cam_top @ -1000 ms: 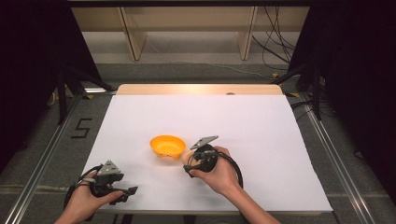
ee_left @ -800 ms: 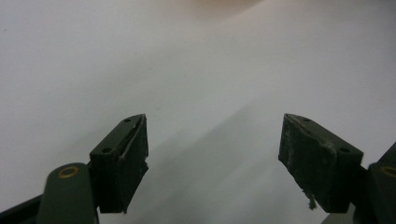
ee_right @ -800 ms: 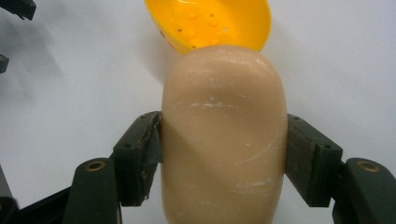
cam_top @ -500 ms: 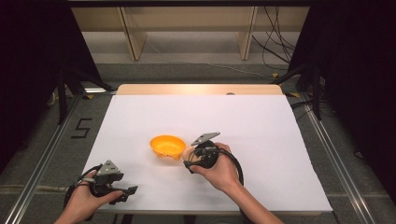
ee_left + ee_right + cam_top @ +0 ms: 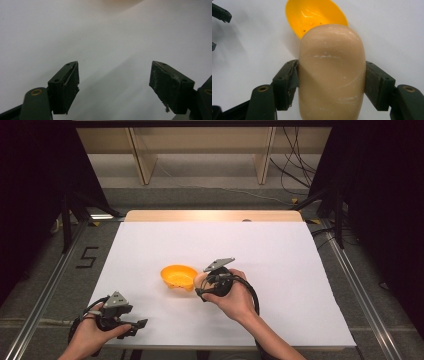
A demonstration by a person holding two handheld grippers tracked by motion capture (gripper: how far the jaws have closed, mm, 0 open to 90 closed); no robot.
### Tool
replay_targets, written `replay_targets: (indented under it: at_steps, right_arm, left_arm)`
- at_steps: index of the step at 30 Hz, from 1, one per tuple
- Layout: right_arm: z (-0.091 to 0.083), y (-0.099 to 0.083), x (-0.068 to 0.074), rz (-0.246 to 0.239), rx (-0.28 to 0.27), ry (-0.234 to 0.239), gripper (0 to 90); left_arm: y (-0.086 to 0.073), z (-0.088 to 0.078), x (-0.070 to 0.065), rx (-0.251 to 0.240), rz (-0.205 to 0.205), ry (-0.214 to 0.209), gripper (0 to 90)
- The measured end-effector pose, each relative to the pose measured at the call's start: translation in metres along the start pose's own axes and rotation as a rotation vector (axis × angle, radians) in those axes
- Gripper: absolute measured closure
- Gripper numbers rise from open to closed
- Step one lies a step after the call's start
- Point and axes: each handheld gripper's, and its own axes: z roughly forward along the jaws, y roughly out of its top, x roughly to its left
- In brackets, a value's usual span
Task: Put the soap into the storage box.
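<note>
The beige oval block (image 5: 201,280) sits clamped in the right gripper (image 5: 204,285), now shifted slightly away from the yellow bowl (image 5: 178,276) on the white counter (image 5: 280,265); left gripper (image 5: 113,82) jaws gape, idle; right gripper view: block just short of bowl, likely unplaced
</note>
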Motion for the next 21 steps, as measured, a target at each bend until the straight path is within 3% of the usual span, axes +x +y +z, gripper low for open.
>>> replay_targets:
  at_steps: [4,5,8,9,21]
  right_arm:
    - [-0.001,0.003,0.001,0.019,0.004,-0.002,35.1]
    - [0.0,0.003,-0.001,0.0,-0.006,0.0,35.2]
    - [0.001,0.004,0.0,0.014,-0.017,-0.01,35.1]
    - [0.001,0.006,-0.002,-0.004,-0.004,-0.003,35.2]
    - [0.003,0.012,-0.002,0.009,-0.023,-0.014,35.2]
  left_arm:
    - [0.0,0.0,0.0,0.0,-0.001,0.0,23.5]
    - [0.0,0.0,0.0,0.0,0.0,0.0,23.5]
    - [0.0,0.0,0.0,0.003,0.003,-0.002,23.5]
    - [0.0,0.001,-0.001,0.008,-0.014,-0.006,23.5]
    - [0.0,0.0,-0.001,0.001,-0.011,-0.005,23.5]
